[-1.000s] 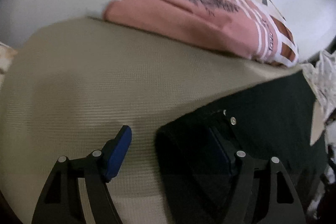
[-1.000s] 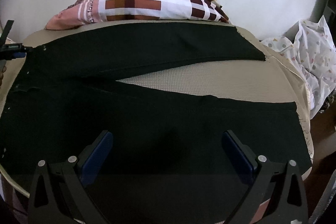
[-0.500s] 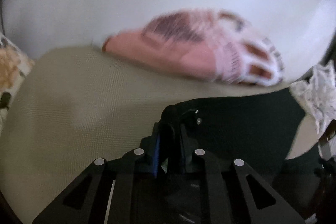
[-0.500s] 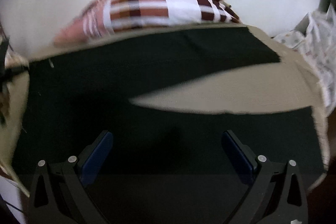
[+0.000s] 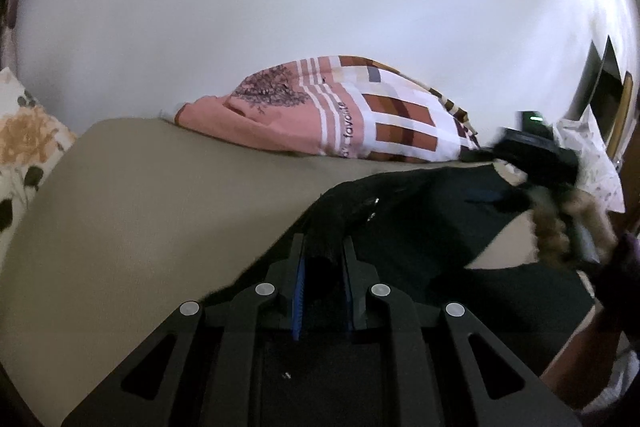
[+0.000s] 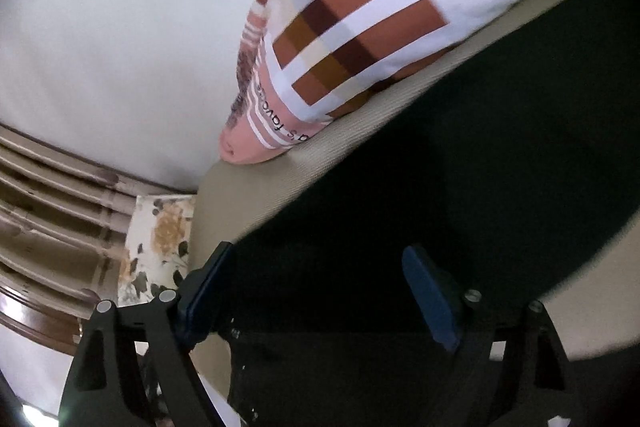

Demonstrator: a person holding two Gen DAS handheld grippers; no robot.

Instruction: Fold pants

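now that the left gripper has been clamped on the waistband of the black pants below the checked pillow, a fold can be drawn, while the right gripper, just narrowed, is held apart over them.

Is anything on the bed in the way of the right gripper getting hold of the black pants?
Nothing visible is. The right gripper, whose fingers have just been closing, is open right over the black pants, with only pants fabric between them. The patterned pillow lies farther back, by the wall. The left gripper is shut on the pants.
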